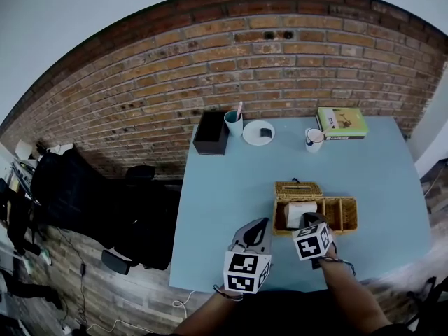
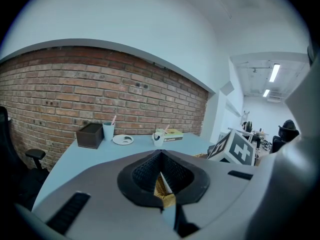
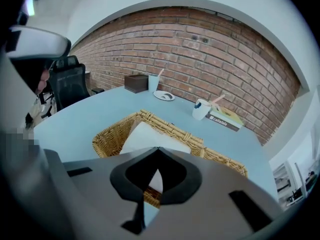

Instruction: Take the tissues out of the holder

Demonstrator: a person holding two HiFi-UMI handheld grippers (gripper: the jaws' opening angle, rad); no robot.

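A wicker tissue holder [image 1: 344,224] stands on the blue table [image 1: 231,208], its woven lid [image 1: 299,189] lying against its far side. A white pack of tissues [image 1: 298,211] rests in its left part. My right gripper [image 1: 313,220] hovers at the holder's near edge, just above the pack, with its jaws shut and nothing between them. In the right gripper view the tissues [image 3: 150,135] and the holder's rim [image 3: 111,132] lie directly beyond the right gripper [image 3: 158,149]. My left gripper [image 1: 262,223] is shut beside the holder's left end, and from the left gripper [image 2: 161,152] only a sliver of wicker shows.
At the table's far edge stand a black box [image 1: 211,131], a cup with a straw [image 1: 234,122], a white plate [image 1: 258,132], a mug [image 1: 314,139] and a book [image 1: 341,122]. Black office chairs [image 1: 84,194] stand left of the table, before a brick wall.
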